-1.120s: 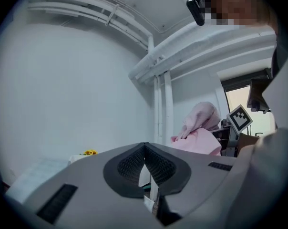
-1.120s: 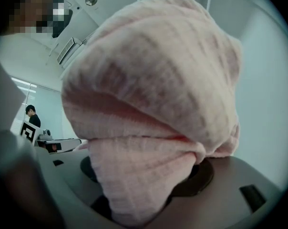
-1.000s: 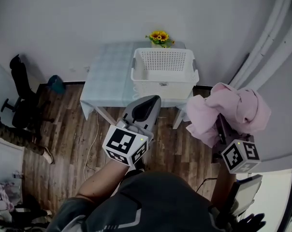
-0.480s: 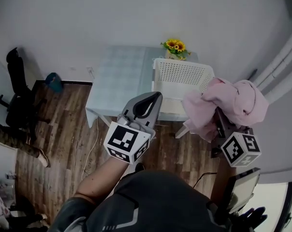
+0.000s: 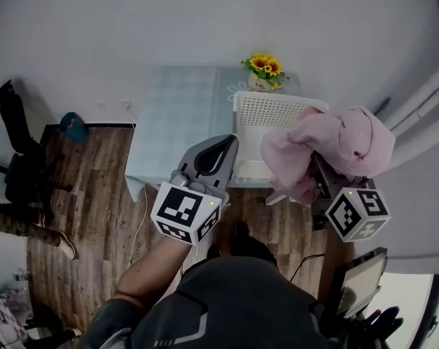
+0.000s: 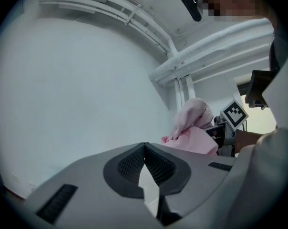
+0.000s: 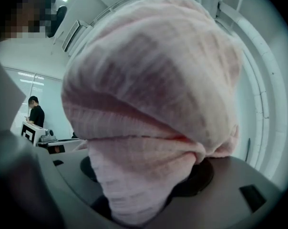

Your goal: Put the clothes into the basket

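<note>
right gripper (image 5: 320,180), centre right, clamps the pink garment (image 5: 339,140) beside the white basket (image 5: 267,111); left gripper (image 5: 218,147), centre, is pinched together, empty.

Soft pink on the garment (image 5: 336,147), ribbed weave, draped over the right gripper (image 5: 315,171), whose cube is all black-and-white squares. The left gripper (image 5: 223,142) is plain grey, black inside the jaws, with the same chequered cube. Ahead of both tools: a white perforated basket (image 5: 267,115), a pale blue-green checked tablecloth (image 5: 177,115), yellow sunflowers (image 5: 265,65) beyond. Beneath them, the floor (image 5: 96,217) is dark brown wood planks.
</note>
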A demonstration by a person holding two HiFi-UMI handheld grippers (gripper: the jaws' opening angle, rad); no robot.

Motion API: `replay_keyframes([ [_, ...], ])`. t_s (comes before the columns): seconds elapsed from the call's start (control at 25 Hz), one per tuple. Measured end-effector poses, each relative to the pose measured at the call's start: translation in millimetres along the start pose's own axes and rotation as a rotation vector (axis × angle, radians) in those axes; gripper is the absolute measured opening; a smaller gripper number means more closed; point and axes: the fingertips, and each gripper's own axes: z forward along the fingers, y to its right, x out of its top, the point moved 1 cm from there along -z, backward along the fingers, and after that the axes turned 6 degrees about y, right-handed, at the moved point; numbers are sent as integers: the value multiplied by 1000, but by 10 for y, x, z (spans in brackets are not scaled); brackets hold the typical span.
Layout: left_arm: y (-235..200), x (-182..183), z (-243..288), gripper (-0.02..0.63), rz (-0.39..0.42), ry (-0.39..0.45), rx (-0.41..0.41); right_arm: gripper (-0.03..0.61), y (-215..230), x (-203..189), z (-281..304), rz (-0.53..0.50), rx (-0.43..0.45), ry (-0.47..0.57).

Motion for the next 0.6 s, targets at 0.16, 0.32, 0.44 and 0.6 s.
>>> replay_keyframes([
  [0.16,-226,-135,355,8,12,-38,15,331,68,-81,410,-3,76,-31],
  [0.32,-367,-231,683,8,13,-61,31,330,226,-149,754,27,126,-34],
  [0.44,-461,-257,833,8,49,-90,50,331,312,-156,949,40,162,-37],
  [0.6,-544,-398,962,8,0,-117,64,331,382,-317,1195,63,203,-100],
])
